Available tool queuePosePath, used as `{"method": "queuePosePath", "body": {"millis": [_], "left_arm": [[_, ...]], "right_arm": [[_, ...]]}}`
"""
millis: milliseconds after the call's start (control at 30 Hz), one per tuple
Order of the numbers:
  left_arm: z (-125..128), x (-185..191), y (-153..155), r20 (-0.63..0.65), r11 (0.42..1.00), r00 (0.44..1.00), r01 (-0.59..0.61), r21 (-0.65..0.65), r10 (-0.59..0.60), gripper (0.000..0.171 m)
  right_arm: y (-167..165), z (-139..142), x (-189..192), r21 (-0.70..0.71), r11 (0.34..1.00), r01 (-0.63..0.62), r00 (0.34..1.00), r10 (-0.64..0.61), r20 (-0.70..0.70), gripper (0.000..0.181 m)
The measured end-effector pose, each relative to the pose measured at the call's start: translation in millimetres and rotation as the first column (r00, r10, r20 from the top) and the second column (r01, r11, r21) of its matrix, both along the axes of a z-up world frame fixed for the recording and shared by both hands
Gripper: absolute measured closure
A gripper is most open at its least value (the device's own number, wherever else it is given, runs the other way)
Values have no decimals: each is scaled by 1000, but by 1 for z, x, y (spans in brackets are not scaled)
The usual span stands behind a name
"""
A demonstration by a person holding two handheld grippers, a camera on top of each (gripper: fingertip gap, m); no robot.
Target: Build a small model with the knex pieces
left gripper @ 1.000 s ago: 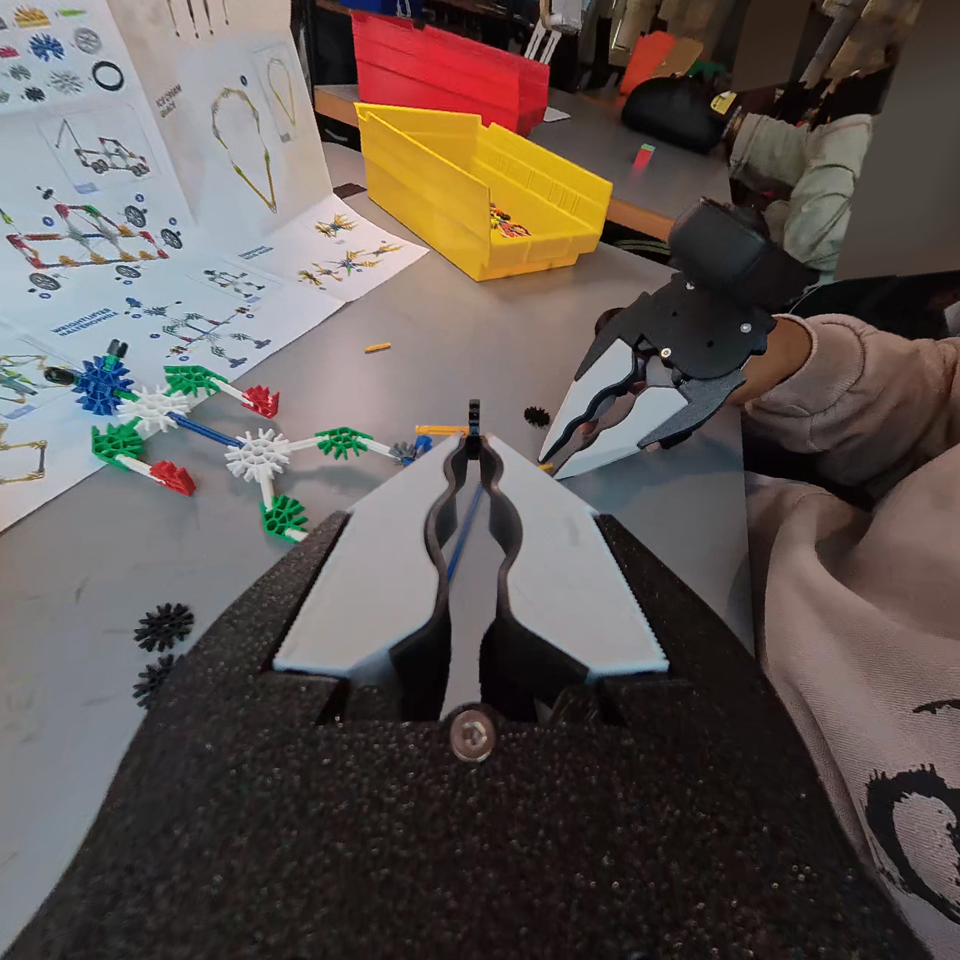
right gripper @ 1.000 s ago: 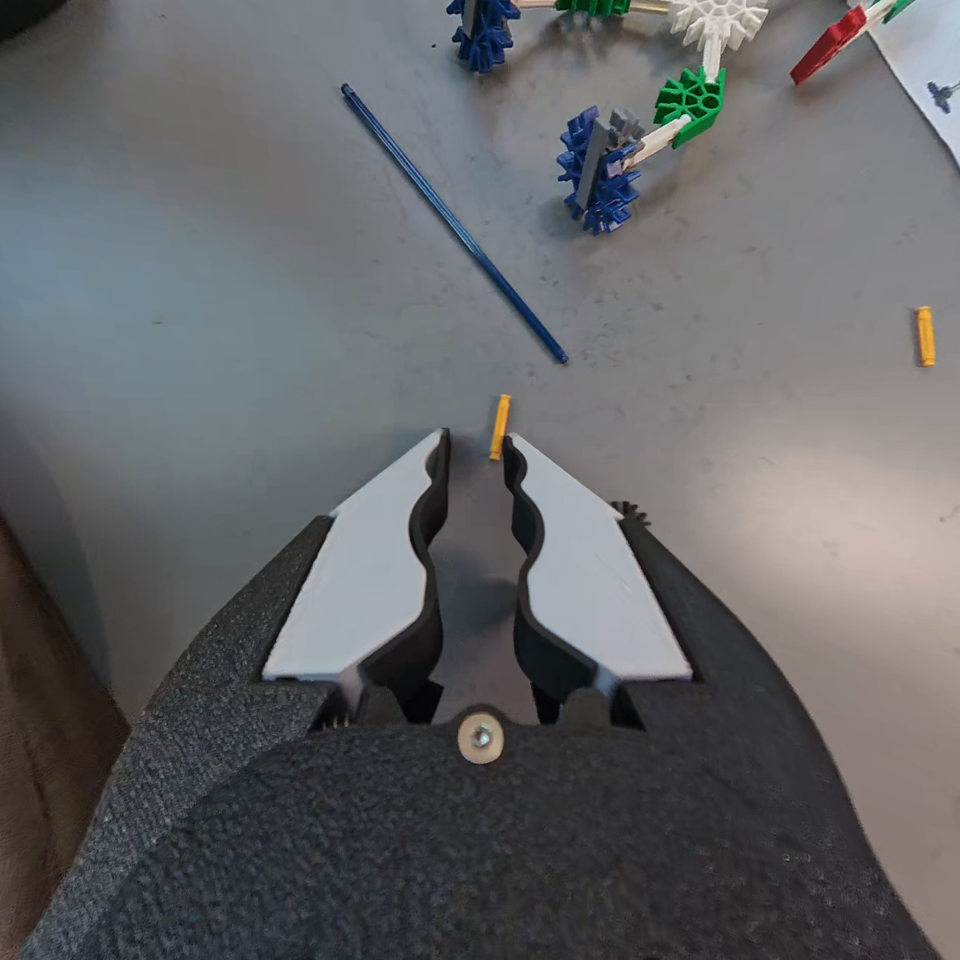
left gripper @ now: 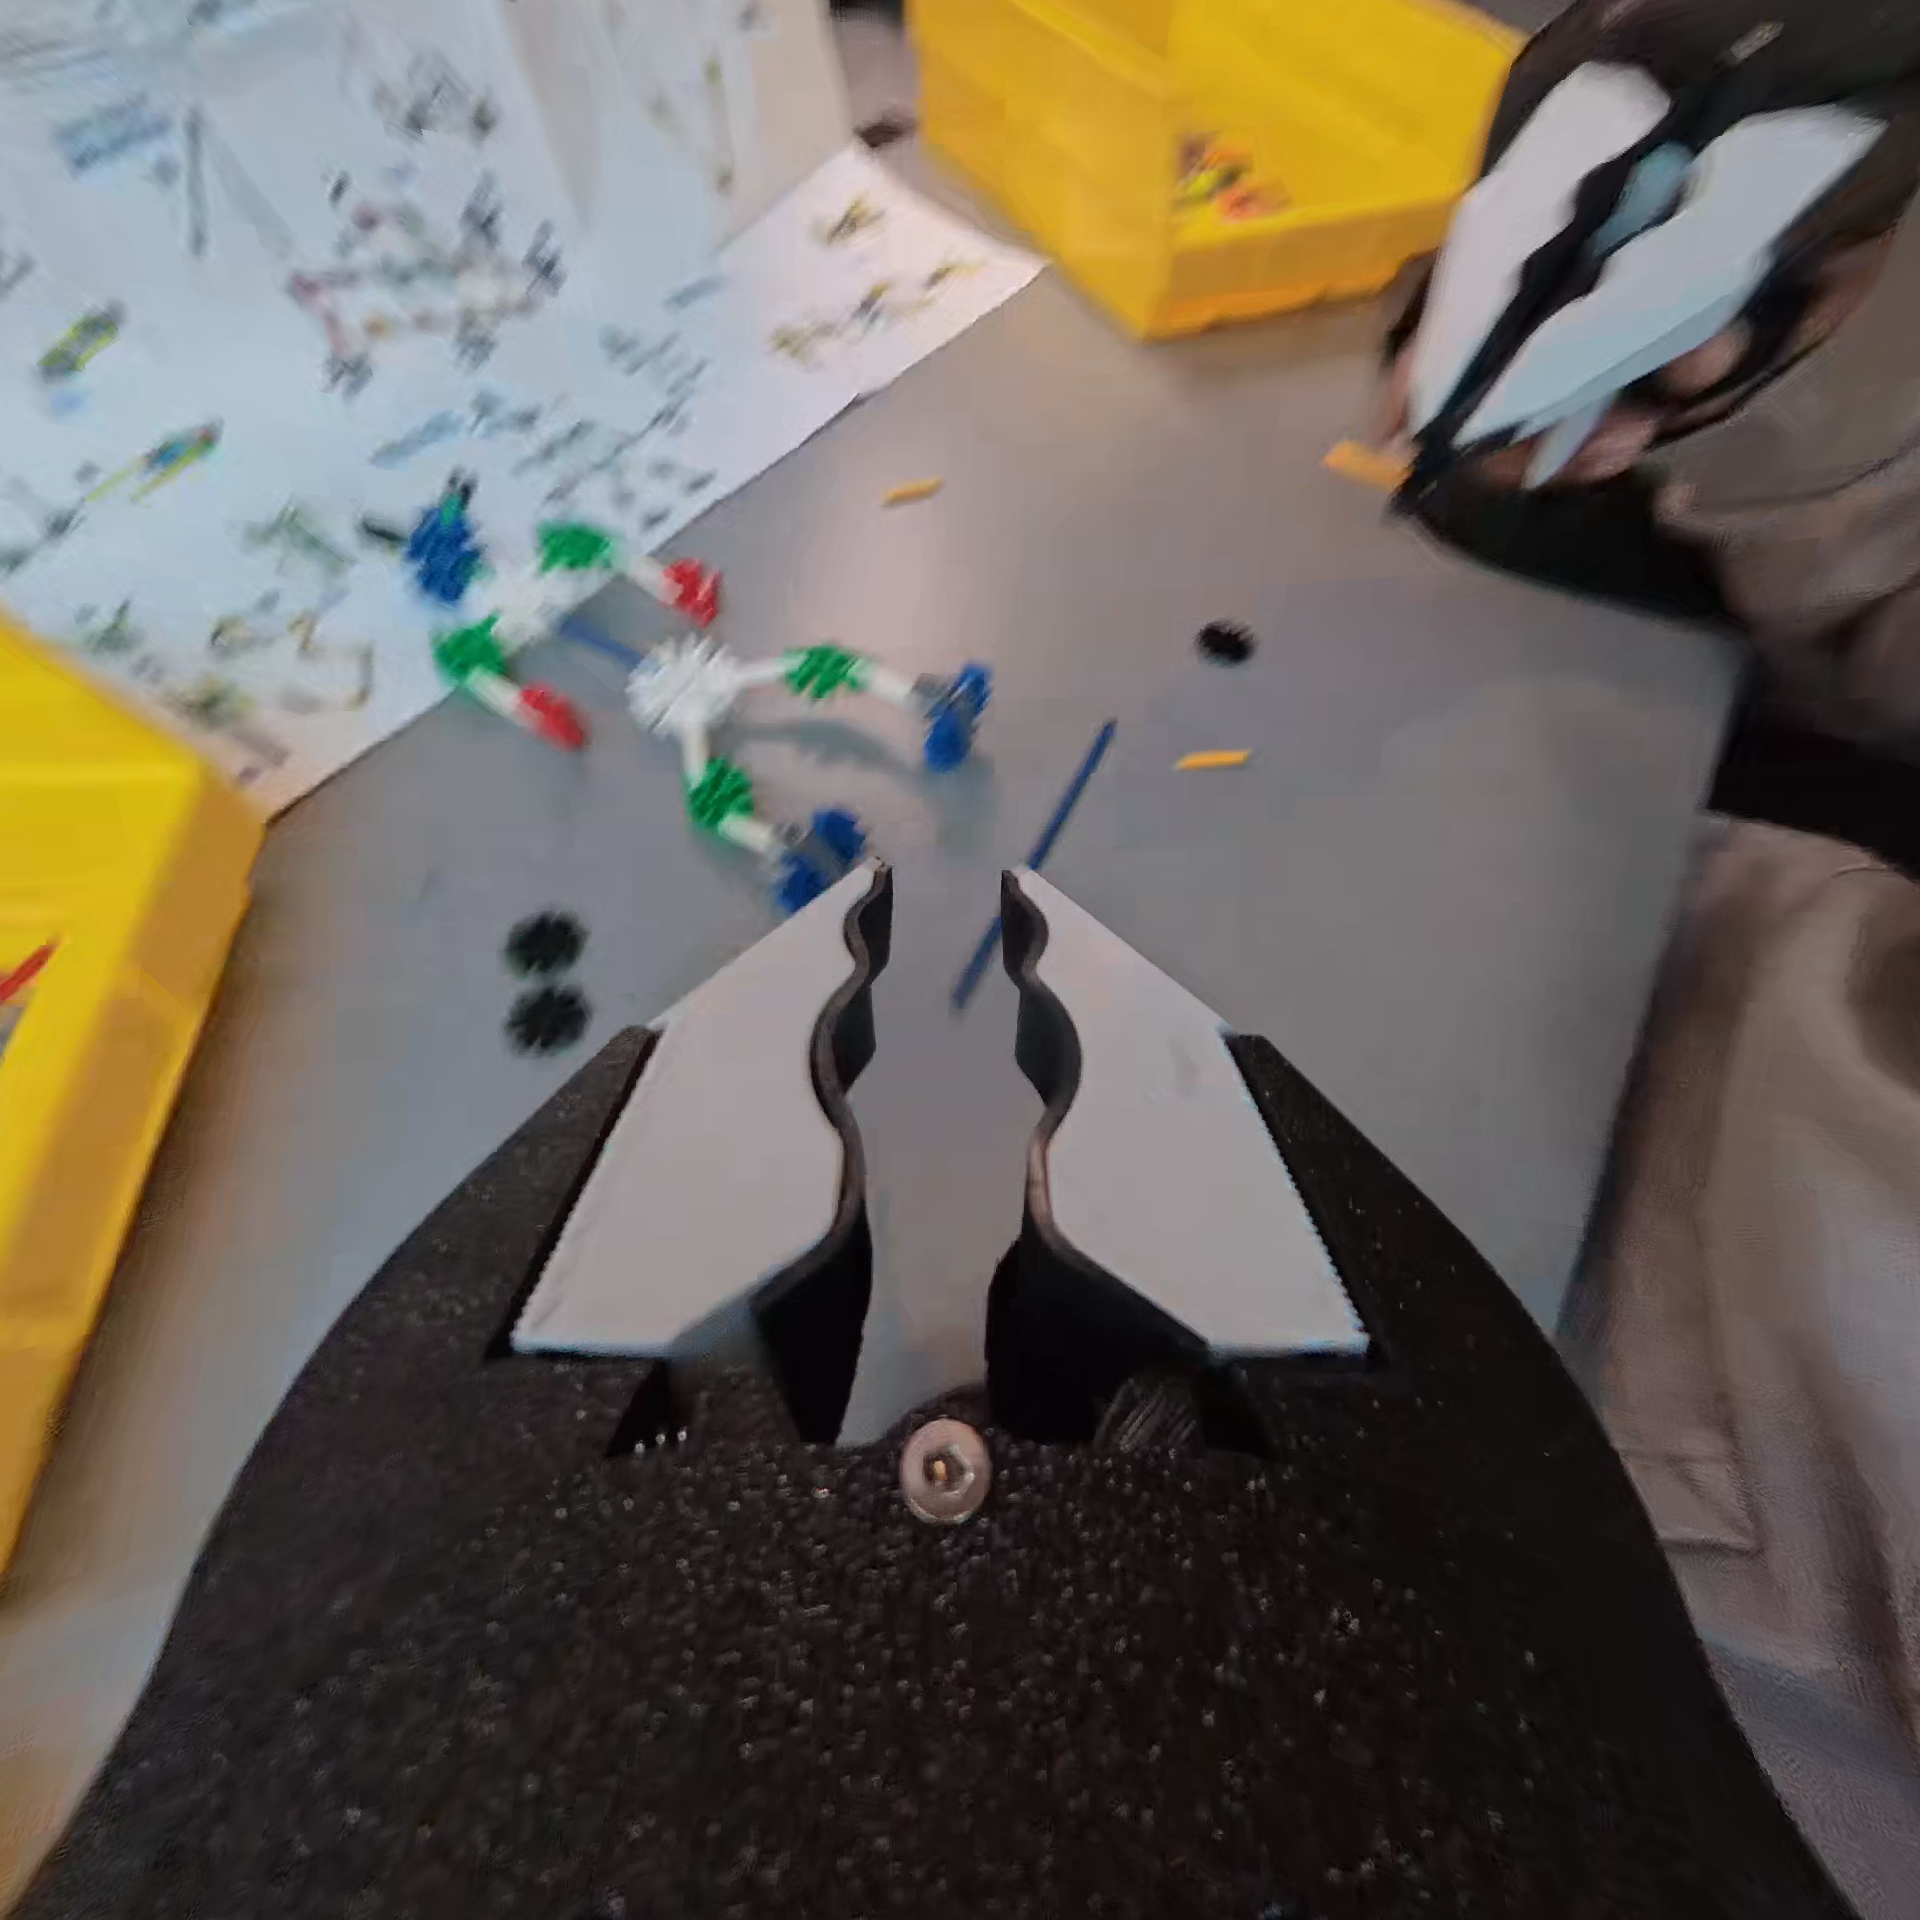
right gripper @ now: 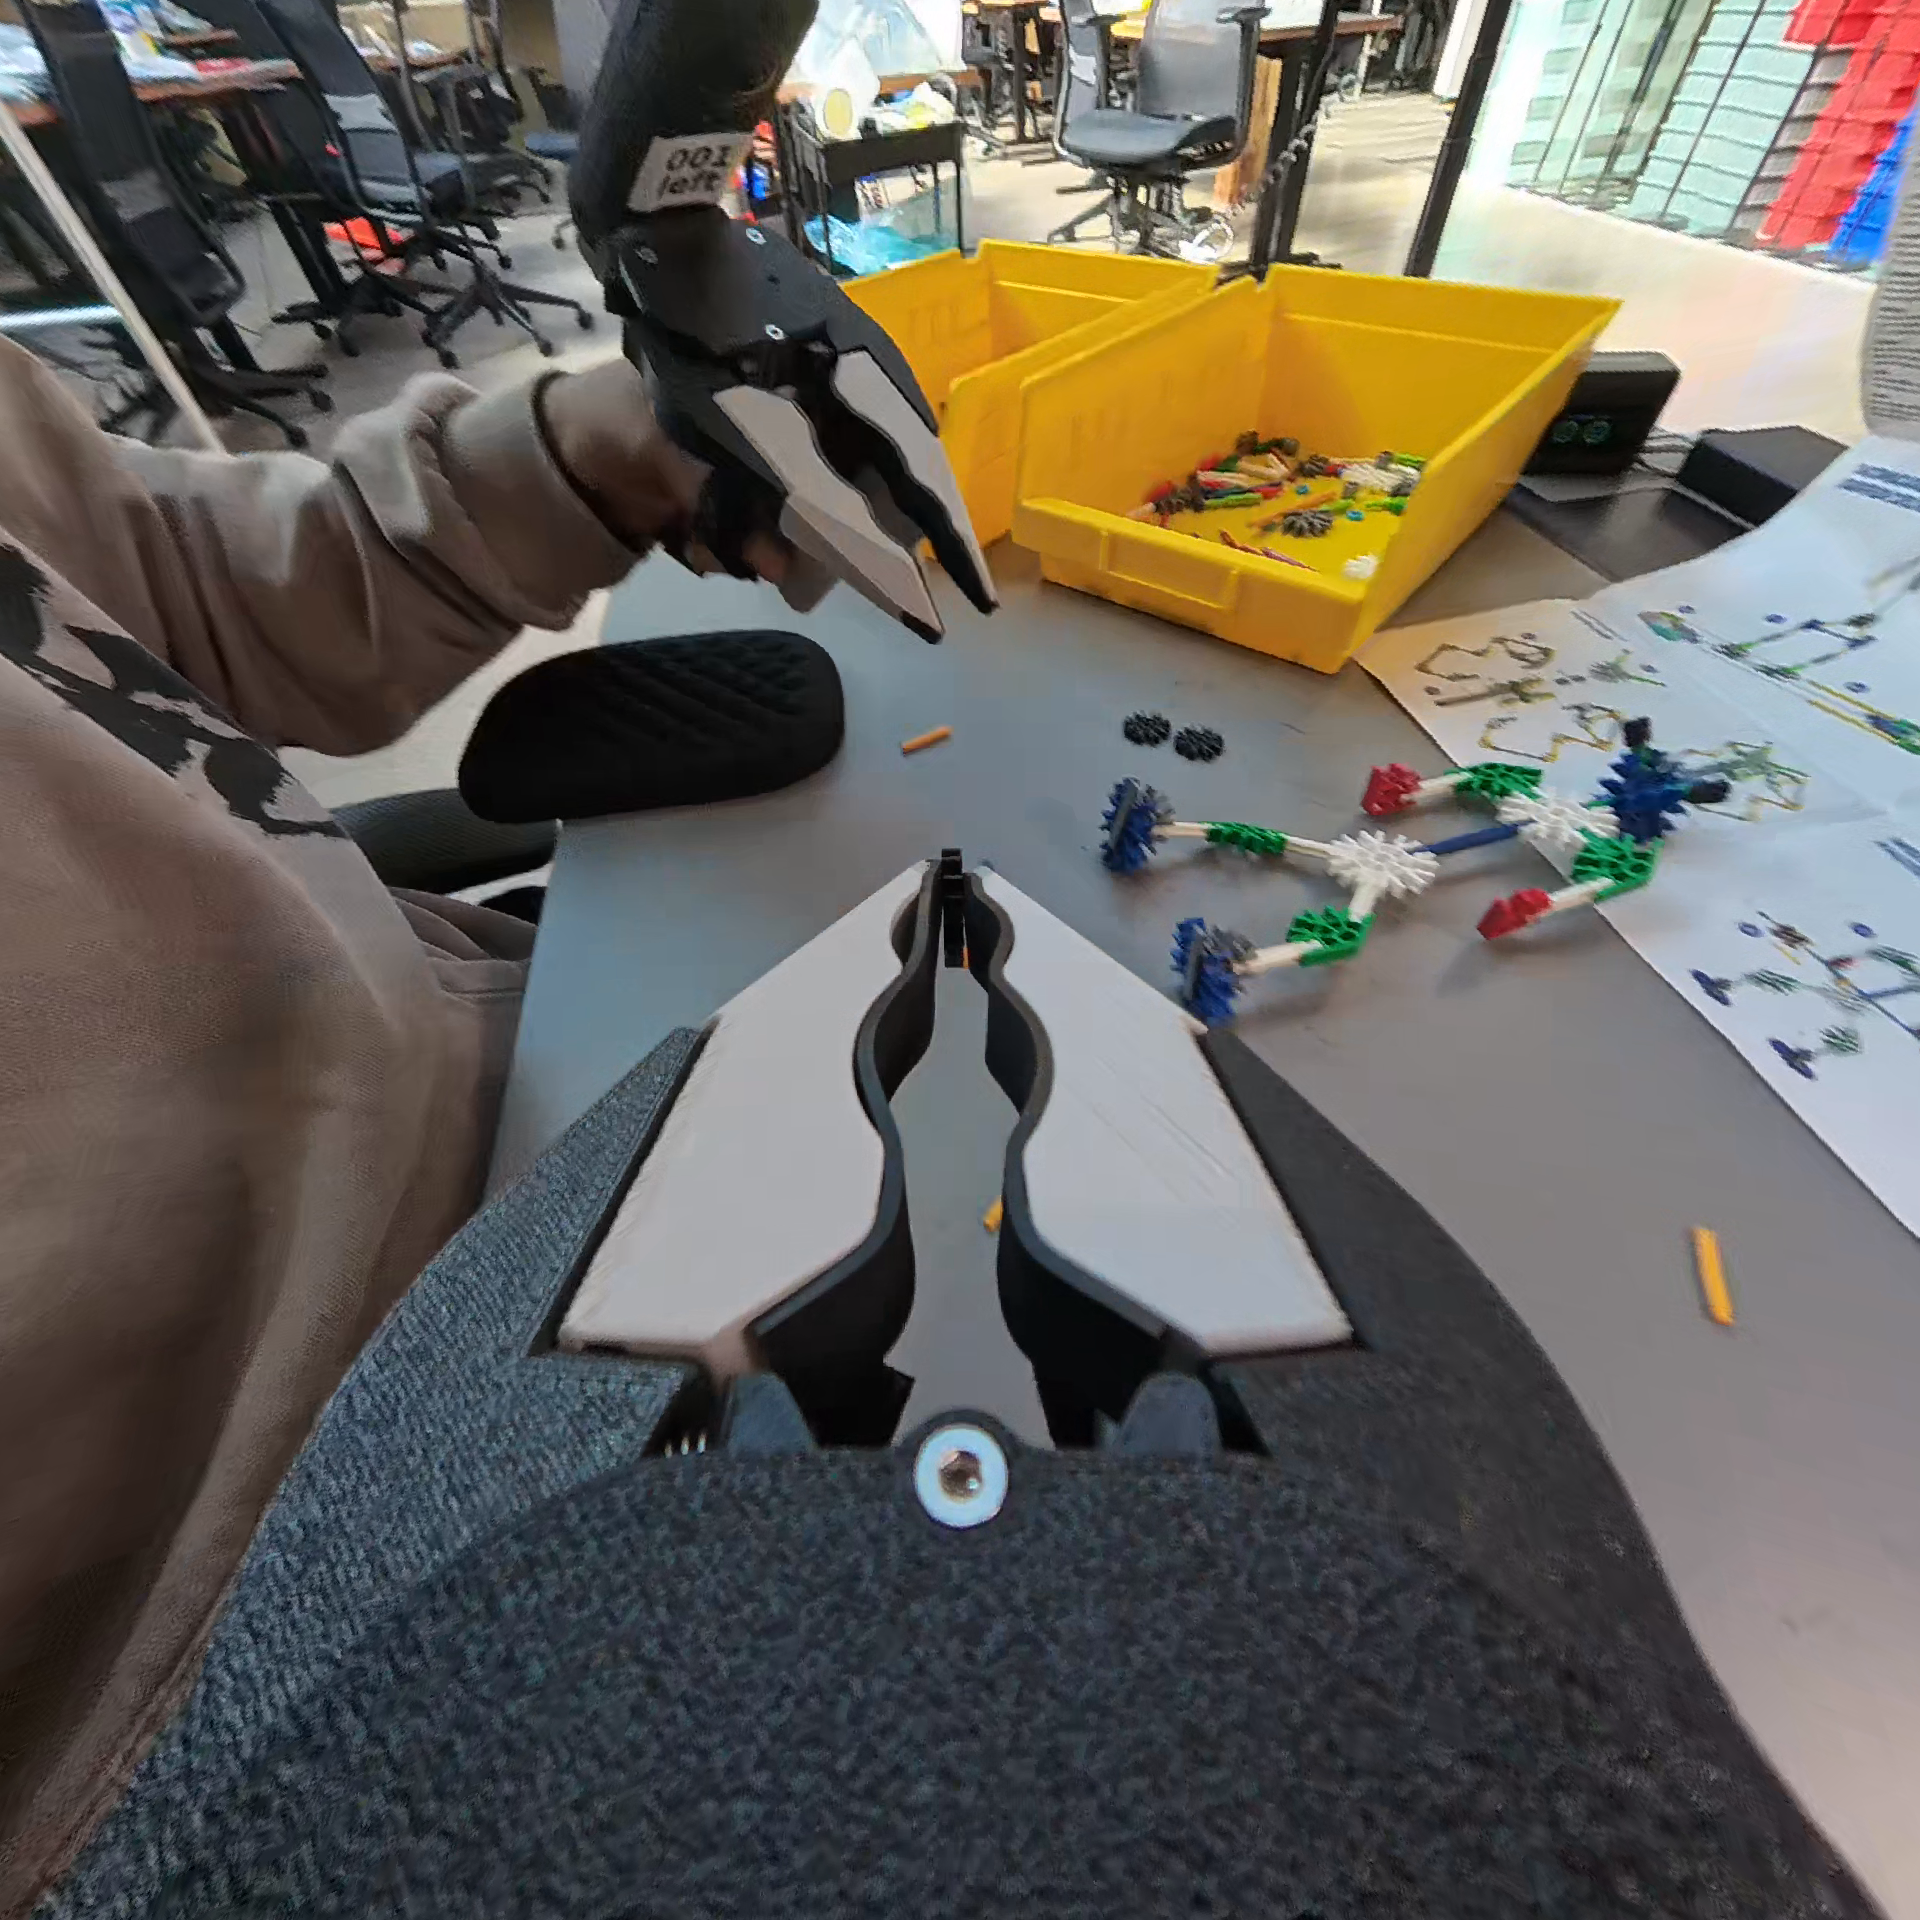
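My left gripper (left gripper: 948,878) is open and empty, above the grey table (left gripper: 1351,987). A thin blue rod (left gripper: 1070,800) lies just beyond its right fingertip. It also shows in the right wrist view (right gripper: 958,615), raised over the table. My right gripper (right gripper: 951,883) is shut on a small black piece (right gripper: 950,902) with a short yellow rod (right gripper: 965,953) behind it. In the left wrist view, blurred, the right gripper (left gripper: 1429,473) is up at the right with the yellow rod (left gripper: 1361,462) sticking out. A rod-and-connector model (right gripper: 1382,862) lies ahead.
Yellow bins (right gripper: 1299,436) with loose parts stand at the back; another yellow bin (left gripper: 94,935) is at the left. Instruction sheets (right gripper: 1766,883) lie beside the model. Black gears (right gripper: 1172,735) and short yellow rods (right gripper: 1711,1273) are scattered. A black padded armrest (right gripper: 655,722) sits at the table edge. My hands' fingertips stand some 15 cm from each other.
My left gripper has opened and pulled back; the black piece is gone from its tip. My right gripper has shut on a black piece with a yellow rod and risen off the table.
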State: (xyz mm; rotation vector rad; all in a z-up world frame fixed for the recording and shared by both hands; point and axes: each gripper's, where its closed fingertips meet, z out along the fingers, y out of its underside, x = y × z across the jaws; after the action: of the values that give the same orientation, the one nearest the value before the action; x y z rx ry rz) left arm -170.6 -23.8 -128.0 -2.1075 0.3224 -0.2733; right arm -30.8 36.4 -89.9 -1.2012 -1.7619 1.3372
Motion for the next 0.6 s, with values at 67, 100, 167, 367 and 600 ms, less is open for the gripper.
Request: {"method": "queuePosePath", "body": {"millis": [67,100,167,367,600], "left_arm": [[-28,-36,-17,-49,987,995,-97,-128,92,149],[-39,-44,-24,-34,980,994,-111,-163,107,149],[-57,-49,-35,15,969,993,-110,-222,117,148],[-82,-47,-44,-65,963,998,-19,-268,2,138],[-92,-45,-43,-80,944,994,50,-326,-81,141]], "right_arm": [[27,-11,9,38,997,60,998,-61,26,179],[39,-16,13,39,995,87,995,-88,37,179],[57,-24,18,9,991,133,990,-133,41,179],[75,-35,22,-82,982,172,985,-170,26,179],[81,-34,25,-128,976,178,984,-177,24,180]]}}
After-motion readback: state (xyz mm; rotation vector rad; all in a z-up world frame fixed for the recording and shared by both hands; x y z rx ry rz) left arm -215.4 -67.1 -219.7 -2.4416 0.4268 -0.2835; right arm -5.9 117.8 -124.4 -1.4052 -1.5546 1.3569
